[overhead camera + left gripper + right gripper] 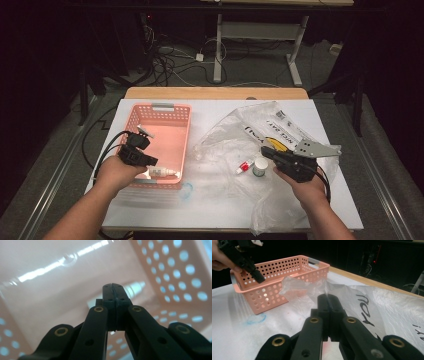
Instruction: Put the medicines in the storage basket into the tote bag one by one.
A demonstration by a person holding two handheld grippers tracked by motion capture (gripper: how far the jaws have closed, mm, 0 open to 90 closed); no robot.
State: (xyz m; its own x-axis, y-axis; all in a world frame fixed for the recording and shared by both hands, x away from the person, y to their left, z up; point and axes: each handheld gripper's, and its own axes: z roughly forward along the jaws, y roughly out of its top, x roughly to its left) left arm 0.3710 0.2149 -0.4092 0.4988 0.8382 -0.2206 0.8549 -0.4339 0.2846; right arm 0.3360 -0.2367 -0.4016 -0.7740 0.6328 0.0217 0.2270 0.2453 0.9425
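Observation:
My left gripper (153,161) hangs over the near end of a pink perforated basket (180,116), jaws shut with nothing between them. A white bottle (163,172) lies on the basket floor just below its tips. In the left gripper view the shut left gripper (113,288) points down at that bottle (135,287). My right gripper (264,150) is shut and empty, held above a crumpled clear plastic bag (235,135). A small red-and-white tube (245,166) and a white round jar (260,166) lie on the bag beside it. In the right gripper view the shut right gripper (327,299) points toward the basket (274,293).
The table is covered with a white sheet (210,205) with a blue mark (186,190) in front of the basket. The bag (362,305) with black lettering spreads over the right half. The left gripper (259,278) shows above the basket's rim. The floor behind holds cables and desk legs.

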